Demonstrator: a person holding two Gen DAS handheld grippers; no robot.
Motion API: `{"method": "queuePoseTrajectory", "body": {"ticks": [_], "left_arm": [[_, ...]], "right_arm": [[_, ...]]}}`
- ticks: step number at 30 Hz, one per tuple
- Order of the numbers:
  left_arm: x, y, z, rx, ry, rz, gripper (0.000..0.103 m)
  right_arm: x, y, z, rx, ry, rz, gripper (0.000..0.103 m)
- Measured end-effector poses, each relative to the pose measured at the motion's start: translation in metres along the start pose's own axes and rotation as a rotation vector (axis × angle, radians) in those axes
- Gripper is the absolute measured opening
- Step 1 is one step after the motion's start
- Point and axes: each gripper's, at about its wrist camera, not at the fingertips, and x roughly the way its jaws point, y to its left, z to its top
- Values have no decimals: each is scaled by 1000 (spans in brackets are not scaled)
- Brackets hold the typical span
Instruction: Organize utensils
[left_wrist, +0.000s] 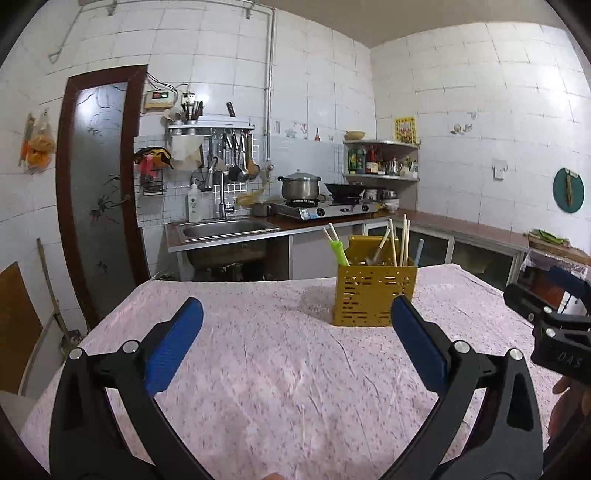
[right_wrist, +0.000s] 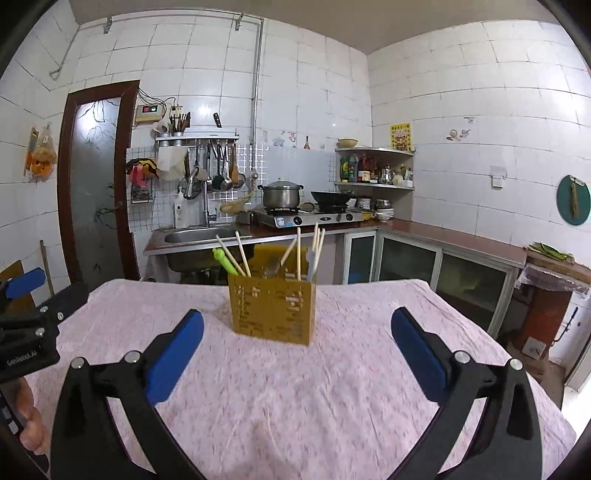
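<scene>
A yellow perforated utensil holder (left_wrist: 373, 295) (right_wrist: 272, 308) stands upright on the pink tablecloth (left_wrist: 277, 369) (right_wrist: 295, 387). Several pale chopsticks (left_wrist: 405, 240) (right_wrist: 298, 251), a green-handled utensil (left_wrist: 339, 253) (right_wrist: 224, 258) and a spoon (right_wrist: 275, 266) stand in it. My left gripper (left_wrist: 297, 317) is open and empty, short of the holder, which lies ahead to its right. My right gripper (right_wrist: 297, 328) is open and empty, with the holder ahead between its fingers. The right gripper's body shows at the right edge of the left wrist view (left_wrist: 554, 325); the left gripper's body shows at the left edge of the right wrist view (right_wrist: 26, 332).
Beyond the table stand a steel sink (left_wrist: 225, 229) (right_wrist: 199, 236), a gas stove with a pot (left_wrist: 301, 184) (right_wrist: 280, 195) and a wok (left_wrist: 343, 189), a brown counter (left_wrist: 461, 229) along the right wall, and a door (left_wrist: 99, 177) at the left.
</scene>
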Motion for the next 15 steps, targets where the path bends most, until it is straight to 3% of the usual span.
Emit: {"method": "queuePoseTrajectory", "body": {"ticks": [7, 11, 15], "left_arm": [[-23, -20, -39, 54, -28, 35, 98], [-24, -20, -55, 28, -13, 11, 98], [-18, -23, -63, 39, -23, 35, 98]], "right_arm": [[-17, -3, -43, -23, -10, -29, 99], [-9, -9, -66, 6, 11, -34, 99], [-4, -26, -82, 59, 9, -49, 99]]}}
